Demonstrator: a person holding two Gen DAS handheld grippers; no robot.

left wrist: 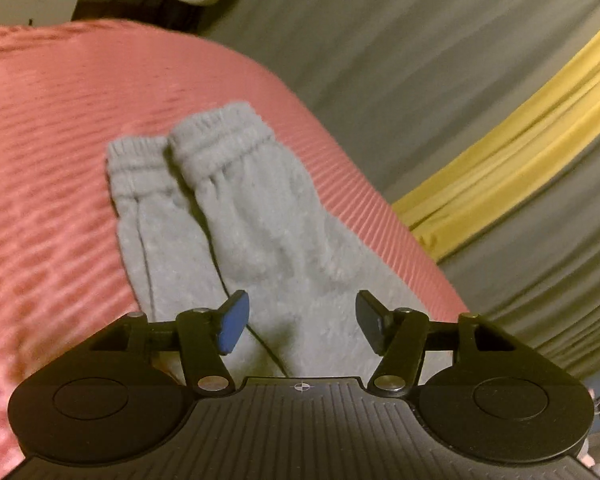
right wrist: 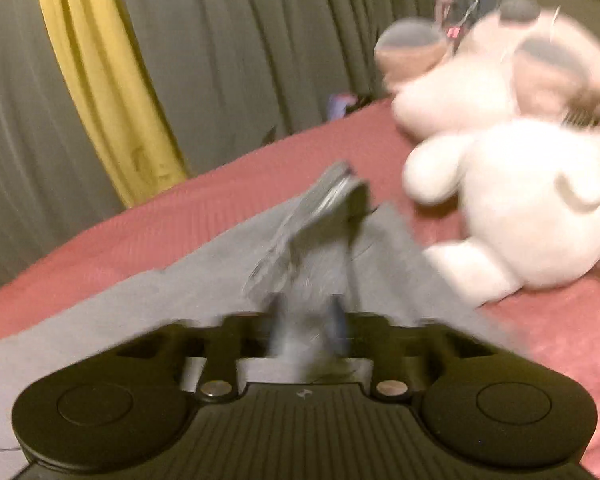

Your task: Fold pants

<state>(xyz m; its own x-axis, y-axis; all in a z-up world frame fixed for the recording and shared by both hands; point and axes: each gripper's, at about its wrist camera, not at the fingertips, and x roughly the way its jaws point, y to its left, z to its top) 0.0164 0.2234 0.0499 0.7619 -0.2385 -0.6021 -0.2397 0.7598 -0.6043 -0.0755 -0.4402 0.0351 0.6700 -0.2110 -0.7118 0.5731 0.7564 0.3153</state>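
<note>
Pants [left wrist: 260,240] lie grey on pink bedspread [left wrist: 60,140], cuffs at far end; left gripper [left wrist: 300,322] open above legs, empty; right gripper [right wrist: 306,324] blurred, jaws around bunched fabric, grip unclear; plush toys [right wrist: 520,208] right.

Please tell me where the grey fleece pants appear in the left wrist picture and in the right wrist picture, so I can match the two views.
Left wrist view: the grey fleece pants lie in the centre, elastic cuffs at the far end, on the pink ribbed bed cover.
Right wrist view: the pants spread across the lower centre and left, one bunched part raised, beside the white plush toy.
Shared landmark: the yellow curtain strip behind the bed.
</note>
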